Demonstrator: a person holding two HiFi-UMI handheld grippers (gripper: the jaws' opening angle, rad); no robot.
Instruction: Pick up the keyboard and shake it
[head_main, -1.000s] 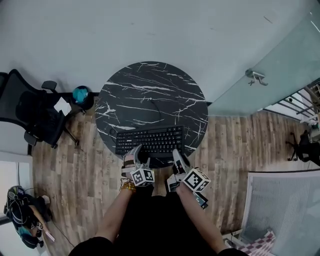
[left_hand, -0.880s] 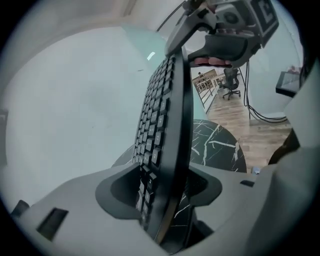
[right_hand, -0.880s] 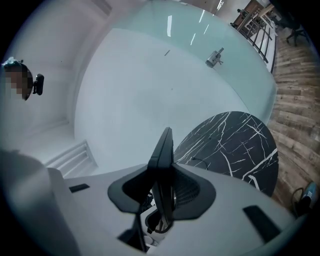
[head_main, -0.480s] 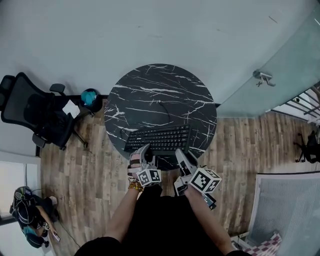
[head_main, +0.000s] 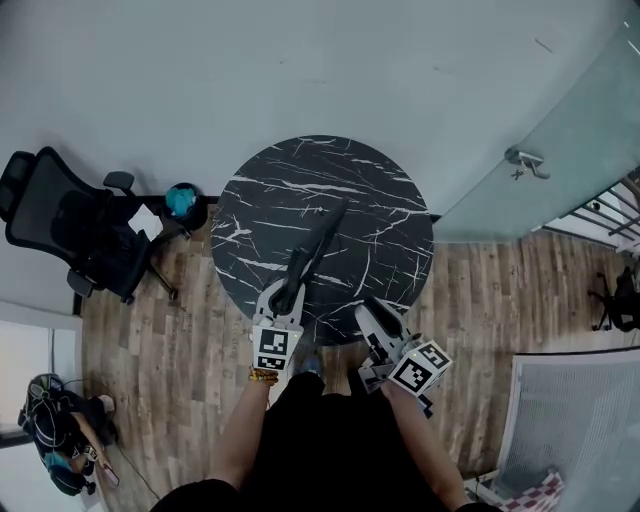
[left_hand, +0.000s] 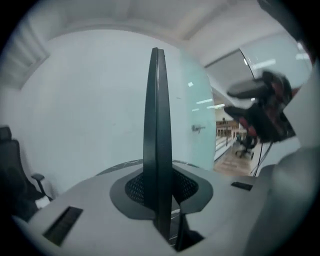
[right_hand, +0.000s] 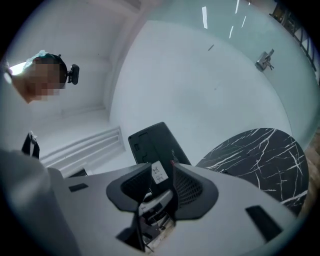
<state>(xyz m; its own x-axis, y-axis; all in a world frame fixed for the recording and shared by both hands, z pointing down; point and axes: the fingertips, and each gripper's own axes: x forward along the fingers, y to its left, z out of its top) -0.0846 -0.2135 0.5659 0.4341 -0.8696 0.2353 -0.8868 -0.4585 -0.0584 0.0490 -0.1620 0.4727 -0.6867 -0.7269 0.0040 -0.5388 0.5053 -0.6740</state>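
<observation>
At 9 o'clock on the floor, a black chair. Near 6 o'clock of the round black counter, the left hand-held gripper, pinching the near end of the keyboard. Up off the counter and turned onto its thin edge, pointing from 7 o'clock toward 1 o'clock over the marble top. Up close, just a thin dark strip standing straight up, squeezed by a pad on each side. Further right, at about 5 o'clock of the counter, the right hand-held gripper, spread apart and pinching nothing, near the keyboard but not touching it. Through its gap, a peek of the keyboard's dark back with a small white sticker. At 3 o'clock, a glass door.
</observation>
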